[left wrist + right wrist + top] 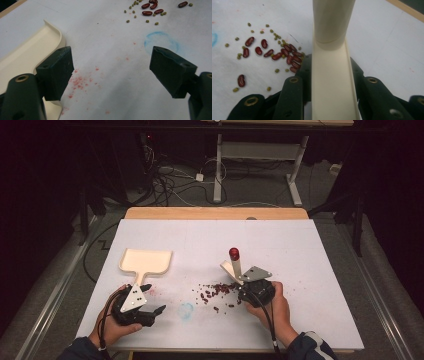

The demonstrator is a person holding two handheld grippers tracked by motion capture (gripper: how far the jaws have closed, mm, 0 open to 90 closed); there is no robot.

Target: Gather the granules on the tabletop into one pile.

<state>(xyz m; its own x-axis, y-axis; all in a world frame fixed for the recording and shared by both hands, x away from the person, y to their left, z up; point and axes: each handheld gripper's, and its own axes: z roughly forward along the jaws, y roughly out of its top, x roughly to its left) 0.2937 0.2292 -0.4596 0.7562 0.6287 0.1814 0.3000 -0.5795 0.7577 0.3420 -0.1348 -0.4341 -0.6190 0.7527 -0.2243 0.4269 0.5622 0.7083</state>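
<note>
A cream dustpan (146, 260) lies at the left of the white table; its rim and handle (27, 52) sit beside the left jaw. My left gripper (152, 299) rests just in front of the pan's handle, jaws wide open (111, 53) over bare, red-speckled paper. My right gripper (245, 287) is shut on a cream scraper-like tool (235, 267) with a red knob (234, 253) at its far end. The tool's shaft (332, 75) runs up between the jaws. Red beans and small green beans (215, 291) (284, 53) lie scattered just left of that tool.
A faint blue ring (186, 310) (161, 42) is drawn on the paper between the two grippers. Some beans (150, 8) lie beyond it. The table's wooden far edge (215, 213) borders a floor with cables and desk legs.
</note>
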